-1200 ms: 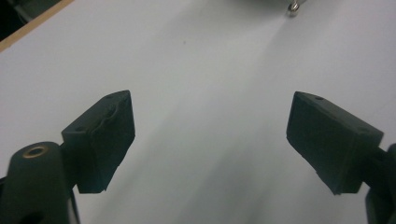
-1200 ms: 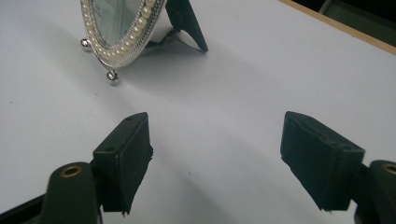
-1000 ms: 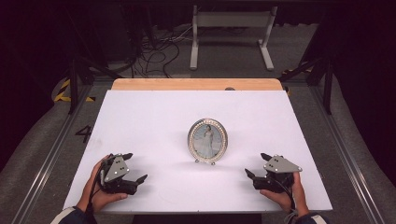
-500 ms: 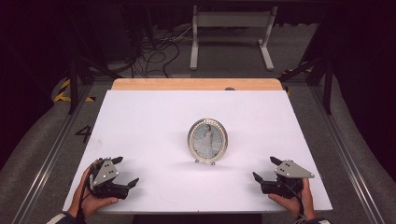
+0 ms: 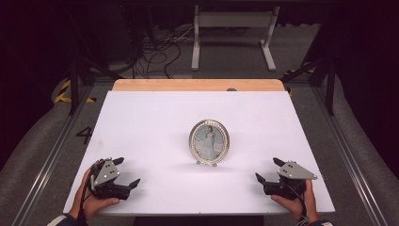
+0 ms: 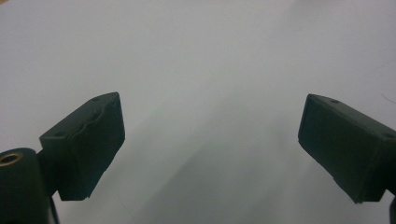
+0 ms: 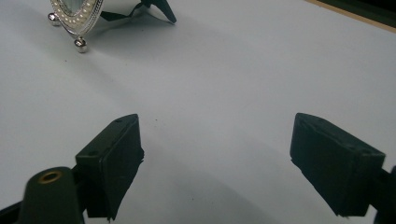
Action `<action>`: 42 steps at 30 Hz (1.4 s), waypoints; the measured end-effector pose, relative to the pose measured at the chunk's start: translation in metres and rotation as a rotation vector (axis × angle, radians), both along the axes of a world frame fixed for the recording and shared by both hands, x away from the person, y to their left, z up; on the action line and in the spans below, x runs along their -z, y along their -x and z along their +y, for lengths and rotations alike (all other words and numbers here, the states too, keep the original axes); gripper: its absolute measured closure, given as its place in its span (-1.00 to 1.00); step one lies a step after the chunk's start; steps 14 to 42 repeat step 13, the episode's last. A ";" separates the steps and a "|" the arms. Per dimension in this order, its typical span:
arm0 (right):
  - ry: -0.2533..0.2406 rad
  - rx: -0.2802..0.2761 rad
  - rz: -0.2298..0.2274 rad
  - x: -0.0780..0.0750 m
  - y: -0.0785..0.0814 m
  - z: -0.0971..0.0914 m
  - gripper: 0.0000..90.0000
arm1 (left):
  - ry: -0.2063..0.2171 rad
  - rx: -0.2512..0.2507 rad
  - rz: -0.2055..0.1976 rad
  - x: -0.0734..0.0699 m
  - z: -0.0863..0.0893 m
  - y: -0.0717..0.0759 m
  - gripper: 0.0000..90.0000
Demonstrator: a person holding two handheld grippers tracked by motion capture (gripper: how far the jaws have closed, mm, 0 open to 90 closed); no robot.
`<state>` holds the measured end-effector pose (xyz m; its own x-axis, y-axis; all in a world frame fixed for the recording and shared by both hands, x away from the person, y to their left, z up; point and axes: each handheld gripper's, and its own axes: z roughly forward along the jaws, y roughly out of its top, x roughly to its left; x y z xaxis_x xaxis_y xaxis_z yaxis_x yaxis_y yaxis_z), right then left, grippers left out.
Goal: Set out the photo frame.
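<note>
An oval silver picture frame (image 5: 209, 142) with a pearl rim stands upright on small ball feet in the middle of the white table (image 5: 155, 122). Its lower edge and black back stand show in the right gripper view (image 7: 77, 18), far ahead at upper left. My left gripper (image 5: 127, 172) rests near the front left corner, held by a hand, jaws wide apart with nothing between them (image 6: 210, 149). My right gripper (image 5: 267, 170) sits near the front right edge, also open and empty (image 7: 215, 158). Both are well apart from the frame.
A wooden strip (image 5: 197, 85) borders the table's far edge. Metal rails (image 5: 51, 155) run along both sides. Behind the table, cables (image 5: 155, 52) lie on the floor beside a white stand (image 5: 233, 33).
Both grippers have drawn back toward the table's front edge and slightly outward. The picture frame has stayed in place.
</note>
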<state>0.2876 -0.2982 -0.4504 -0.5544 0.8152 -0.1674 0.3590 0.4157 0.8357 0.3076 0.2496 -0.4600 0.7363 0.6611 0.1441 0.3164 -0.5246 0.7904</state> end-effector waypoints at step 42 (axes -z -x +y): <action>0.000 0.009 -0.007 -0.002 0.000 -0.003 -0.62 | -0.010 -0.016 -0.010 -0.001 0.000 -0.002 -0.83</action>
